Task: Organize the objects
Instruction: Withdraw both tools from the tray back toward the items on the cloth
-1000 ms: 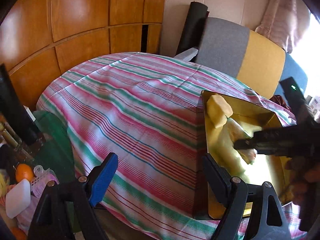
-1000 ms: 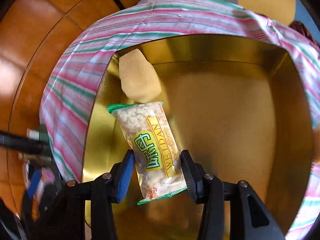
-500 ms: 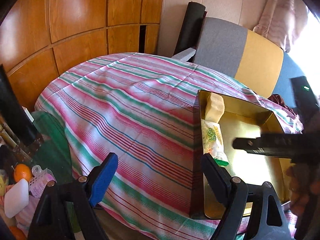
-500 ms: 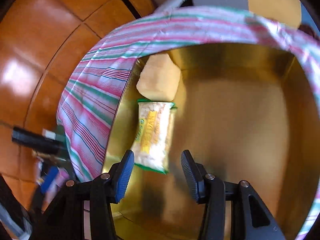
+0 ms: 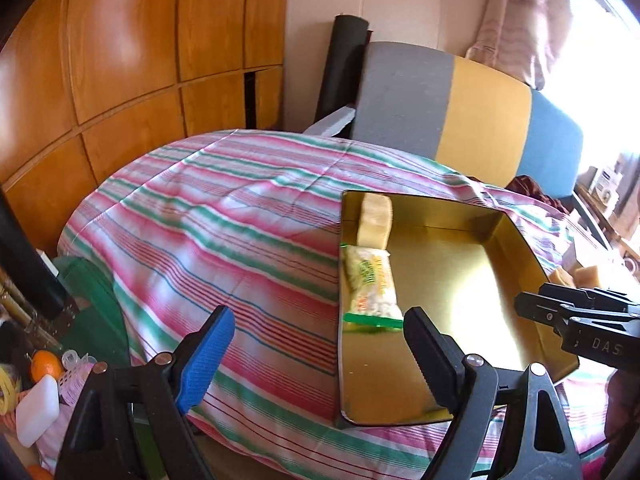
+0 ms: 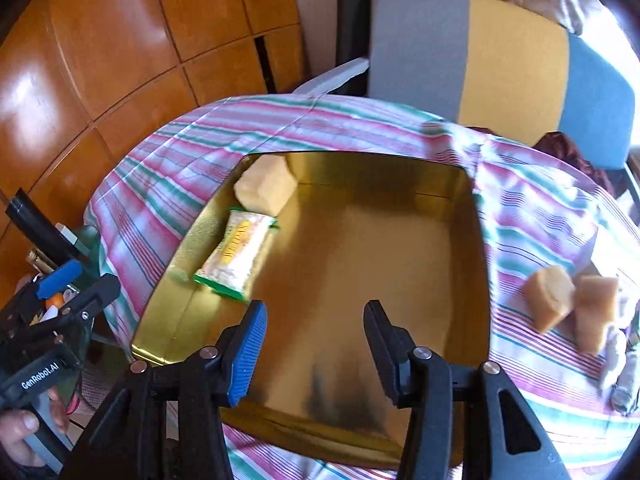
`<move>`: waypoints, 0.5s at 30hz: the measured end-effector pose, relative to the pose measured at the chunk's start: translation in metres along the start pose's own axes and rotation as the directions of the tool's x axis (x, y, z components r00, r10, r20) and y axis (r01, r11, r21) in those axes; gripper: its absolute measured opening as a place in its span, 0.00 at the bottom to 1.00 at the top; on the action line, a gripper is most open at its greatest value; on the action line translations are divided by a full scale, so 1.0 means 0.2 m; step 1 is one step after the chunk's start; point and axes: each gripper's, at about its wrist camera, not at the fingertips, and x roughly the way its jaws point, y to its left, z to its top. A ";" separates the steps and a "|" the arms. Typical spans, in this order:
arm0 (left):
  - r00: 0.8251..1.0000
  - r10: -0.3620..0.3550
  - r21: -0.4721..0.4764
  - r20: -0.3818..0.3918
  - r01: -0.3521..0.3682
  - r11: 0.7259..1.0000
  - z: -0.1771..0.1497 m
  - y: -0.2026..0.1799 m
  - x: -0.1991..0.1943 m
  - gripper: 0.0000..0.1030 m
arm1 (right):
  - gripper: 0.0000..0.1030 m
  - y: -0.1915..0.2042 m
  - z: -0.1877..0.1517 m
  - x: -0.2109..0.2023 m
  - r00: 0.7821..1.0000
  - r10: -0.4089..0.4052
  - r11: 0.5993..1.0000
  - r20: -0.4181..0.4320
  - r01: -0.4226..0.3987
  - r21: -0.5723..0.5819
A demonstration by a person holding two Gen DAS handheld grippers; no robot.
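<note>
Reaching next for the two tan sponge blocks (image 6: 568,308) at the right edge of the right wrist frame looks like the likely move, and the risk sits there: they lean against each other on the loose striped cloth (image 6: 540,216), so a pinch on one could topple or drag the other, or snag a fold.

The right claw (image 6: 312,344) hovers above the gold tin (image 6: 400,280), tilted down; its jaws have just been opening and nothing is between them. The snack packet (image 6: 236,256) lies in the tin's left side, just below a pale sponge (image 6: 264,188) in the upper left corner.

The left claw (image 5: 316,356) hangs spread wide and empty over the worktop, beside the tin's left wall.
</note>
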 end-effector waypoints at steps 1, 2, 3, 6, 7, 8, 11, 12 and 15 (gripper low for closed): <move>1.000 -0.002 0.007 0.002 0.002 1.000 0.00 -0.02 -0.01 0.85 | 0.49 -0.02 -0.01 -0.02 1.000 -0.007 1.000 0.006 0.007 0.006; 1.000 -0.006 0.017 0.003 0.006 1.000 0.00 -0.03 -0.01 0.85 | 0.50 -0.05 -0.02 -0.03 1.000 -0.016 1.000 0.010 0.016 0.011; 1.000 -0.009 0.026 0.002 0.009 1.000 0.00 -0.04 -0.02 0.85 | 0.49 -0.07 -0.03 -0.05 1.000 -0.026 1.000 0.014 0.026 0.017; 1.000 -0.020 0.045 0.000 0.020 0.999 0.00 -0.08 -0.03 0.85 | 0.49 -0.16 -0.07 -0.08 0.998 -0.052 0.998 0.020 0.052 0.032; 1.000 -0.023 0.052 -0.001 0.023 0.998 0.00 -0.10 -0.03 0.85 | 0.50 -0.19 -0.08 -0.10 0.998 -0.063 0.997 0.022 0.062 0.038; 1.000 -0.026 0.058 -0.002 0.026 0.998 -0.01 -0.11 -0.03 0.85 | 0.49 -0.22 -0.09 -0.11 0.997 -0.075 0.996 0.023 0.073 0.046; 0.999 -0.034 0.078 -0.005 0.035 0.996 -0.01 -0.15 -0.03 0.85 | 0.51 -0.33 -0.11 -0.15 0.994 -0.105 0.992 0.027 0.103 0.076; 0.999 -0.038 0.085 -0.006 0.038 0.996 -0.01 -0.17 -0.03 0.85 | 0.54 -0.37 -0.12 -0.17 0.992 -0.120 0.989 0.031 0.117 0.087; 0.999 -0.047 0.111 -0.012 0.048 0.993 -0.01 -0.22 -0.04 0.85 | 0.60 -0.49 -0.14 -0.23 0.985 -0.166 0.980 0.044 0.160 0.118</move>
